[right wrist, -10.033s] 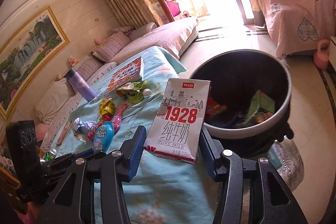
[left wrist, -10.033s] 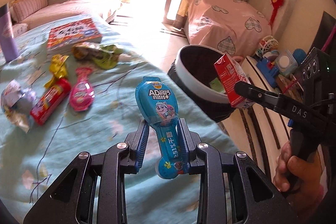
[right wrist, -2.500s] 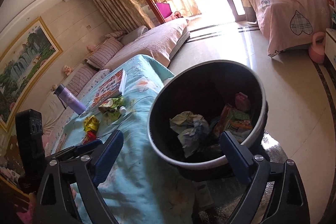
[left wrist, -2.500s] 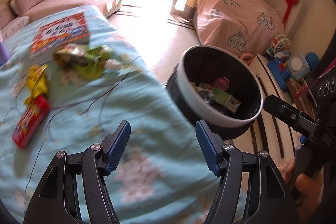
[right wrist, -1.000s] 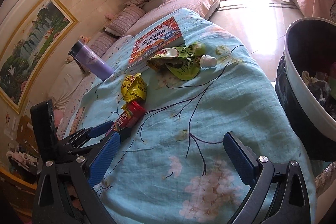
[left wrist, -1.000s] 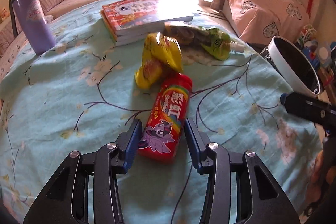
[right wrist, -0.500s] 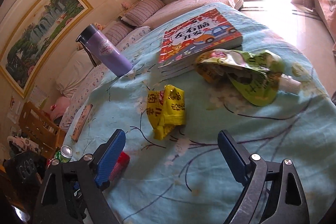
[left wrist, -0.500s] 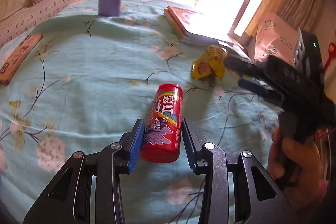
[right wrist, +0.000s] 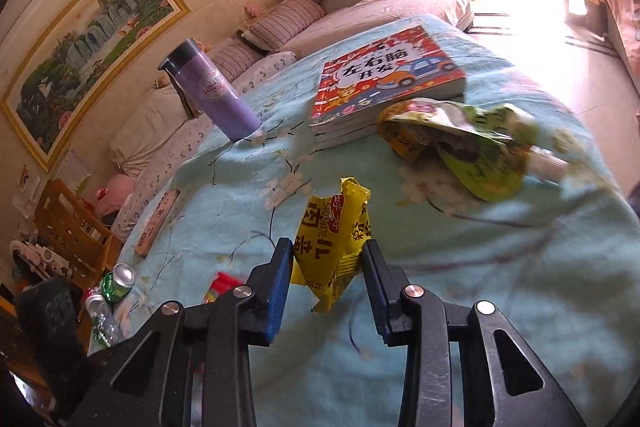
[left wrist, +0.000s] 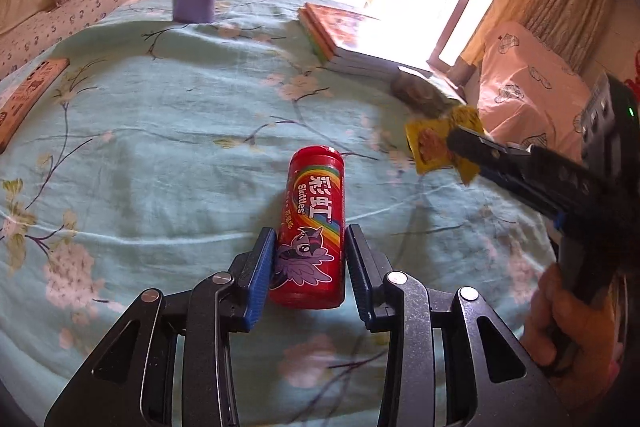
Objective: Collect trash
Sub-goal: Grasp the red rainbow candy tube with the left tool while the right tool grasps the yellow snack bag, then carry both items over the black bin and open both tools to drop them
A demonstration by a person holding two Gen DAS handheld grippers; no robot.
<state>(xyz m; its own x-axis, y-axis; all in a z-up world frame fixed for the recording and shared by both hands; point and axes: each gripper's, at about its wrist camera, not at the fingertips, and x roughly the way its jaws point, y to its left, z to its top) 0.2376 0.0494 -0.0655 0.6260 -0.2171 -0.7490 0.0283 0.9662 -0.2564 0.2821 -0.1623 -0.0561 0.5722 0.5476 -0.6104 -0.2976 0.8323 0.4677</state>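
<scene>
My left tool (left wrist: pixel 310 259) pinches the red cylindrical Skittles candy tube (left wrist: pixel 314 223), pads tight on both sides of its near end; the tube lies flat on the pale blue flowered bench cloth (left wrist: pixel 160 147), far end pointing away. My right tool (right wrist: pixel 326 269) is closing on the crumpled yellow foil snack wrapper (right wrist: pixel 334 243); the wrapper sits between the pads, and the left pad is on it. I can't tell whether the right pad touches yet.

To do it well, I judge: finish the right squeeze before lifting, since thin foil can slip out of a loose pinch. Lift the tube level because the grip is on one end only and it may tip. Bin isn't in view now, so both pieces need carrying off the bench.

Around: a green and yellow squashed drink pouch with white spout (right wrist: pixel 476 151) lies far right, next trash by the look of it. A stack of colourful children's books (right wrist: pixel 384 83) sits just behind it, touching or nearly. A purple insulated flask with dark lid (right wrist: pixel 212 95) stands far left, and a flat patterned wooden box (right wrist: pixel 156 223) lies at the left edge. Not trash, I think; leave them.

In the left view, the right tool sits right of the tube, close, so I keep my tools from clashing on the lift.
</scene>
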